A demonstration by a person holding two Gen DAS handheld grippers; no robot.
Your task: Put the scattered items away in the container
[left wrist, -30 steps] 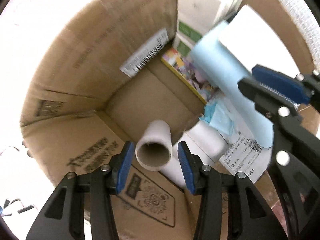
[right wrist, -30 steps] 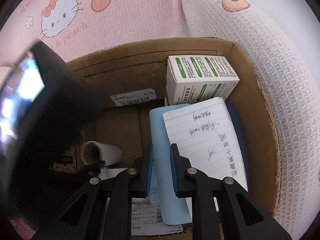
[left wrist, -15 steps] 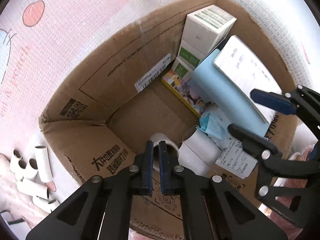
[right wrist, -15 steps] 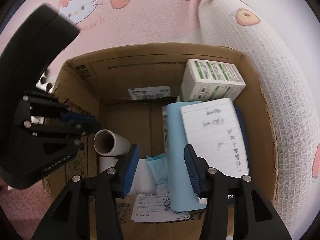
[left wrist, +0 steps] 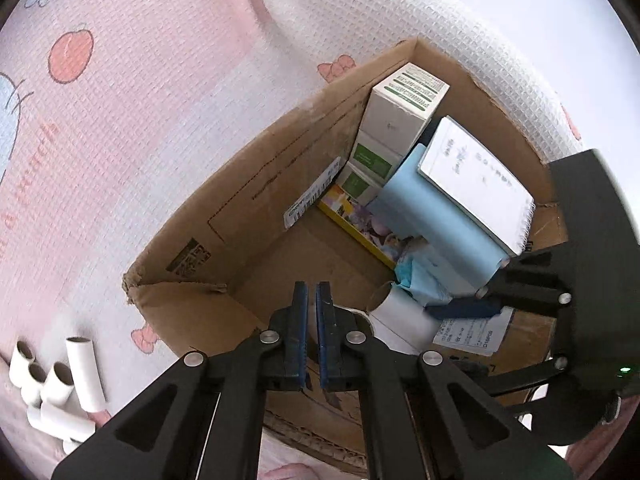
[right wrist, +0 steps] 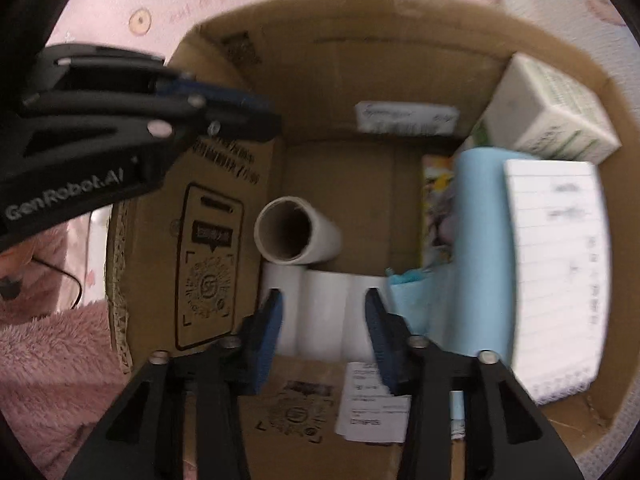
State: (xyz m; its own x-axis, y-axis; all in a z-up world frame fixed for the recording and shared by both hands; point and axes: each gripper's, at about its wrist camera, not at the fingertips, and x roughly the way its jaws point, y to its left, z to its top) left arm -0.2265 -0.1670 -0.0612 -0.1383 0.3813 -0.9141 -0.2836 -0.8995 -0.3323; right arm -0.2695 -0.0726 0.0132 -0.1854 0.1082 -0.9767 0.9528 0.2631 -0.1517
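Two handheld grippers hover over an open cardboard box set on a pink, cartoon-printed quilted cover. The left gripper has its blue-padded jaws drawn together with nothing between them, poised above the box's near wall. The right gripper points steeply down into the box, its jaws having just been closing yet standing apart, bare pads either side of white tubes without pressing them. Directly beyond those pads lie white cardboard tubes side by side on the box floor, and a further tube rests on top of them, its brown hollow end turned to the camera. Just to the right sits a crumpled blue face mask, then a pale blue roll leaning lengthwise along the box, with a lined spiral notepad bearing handwriting on top of it. A colourful yellow-edged booklet lies flat beneath the roll. Against the far corner stand white-and-green cartons, stacked. A white barcode label is stuck to the far inner wall, and a printed shipping slip lies on the near flap. Outside the box, at the left wrist view's lower left, a cluster of loose white tubes waits on the cover.
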